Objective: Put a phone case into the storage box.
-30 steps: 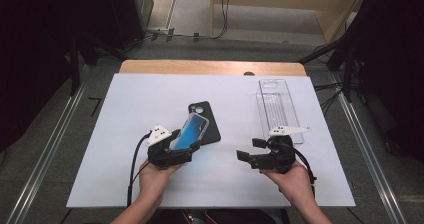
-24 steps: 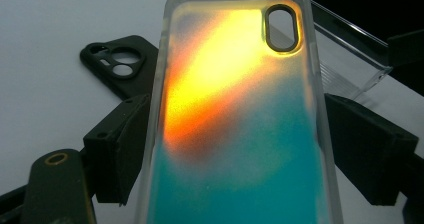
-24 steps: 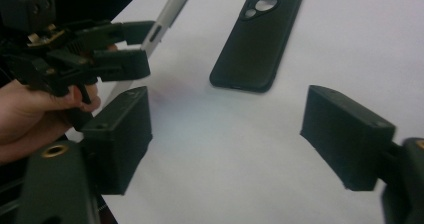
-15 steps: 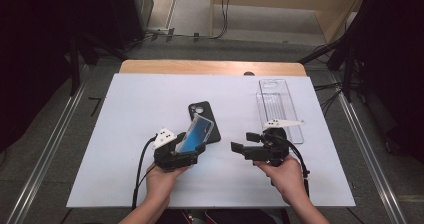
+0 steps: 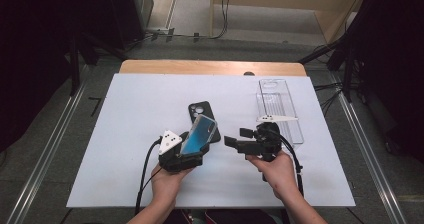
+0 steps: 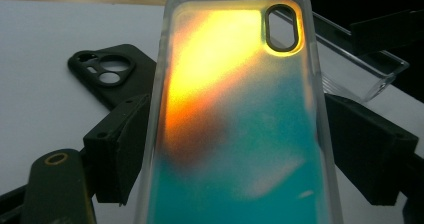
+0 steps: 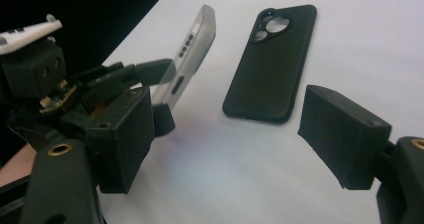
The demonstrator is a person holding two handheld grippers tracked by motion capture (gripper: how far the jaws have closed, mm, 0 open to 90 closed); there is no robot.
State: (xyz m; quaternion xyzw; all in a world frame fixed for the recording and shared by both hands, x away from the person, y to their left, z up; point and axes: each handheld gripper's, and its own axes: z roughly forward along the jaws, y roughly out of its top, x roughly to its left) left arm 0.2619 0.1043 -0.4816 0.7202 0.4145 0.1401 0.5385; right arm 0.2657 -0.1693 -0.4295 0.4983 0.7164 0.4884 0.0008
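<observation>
Translucent plastic, glowing orange at the top and teal below, stands across my left gripper view: the clear phone case [image 6: 240,119], whose bottom end is cut off by the lower edge there, so I cannot see how deep it sits. My left gripper [image 5: 189,153] has its jaws closed on the case's two long sides and holds it tilted up off the desk [image 5: 125,109]. Behind it the black phone case [image 7: 272,59] lies flat on the desk, its lower part hidden by the held case in the high view. The clear tray [image 5: 280,104] lies at the far right, and my right gripper's grey plate covers part of its near end.

Since a second ago my right gripper [image 5: 234,138] has come in from the right toward the held case, and its jaws have just been closing a little; they stand apart with nothing between them, pointing at the case's free edge. My left hand [image 5: 167,181] has barely shifted.

White desk lies bare to the left and near the front edge; between the two grippers only a narrow gap shows.
</observation>
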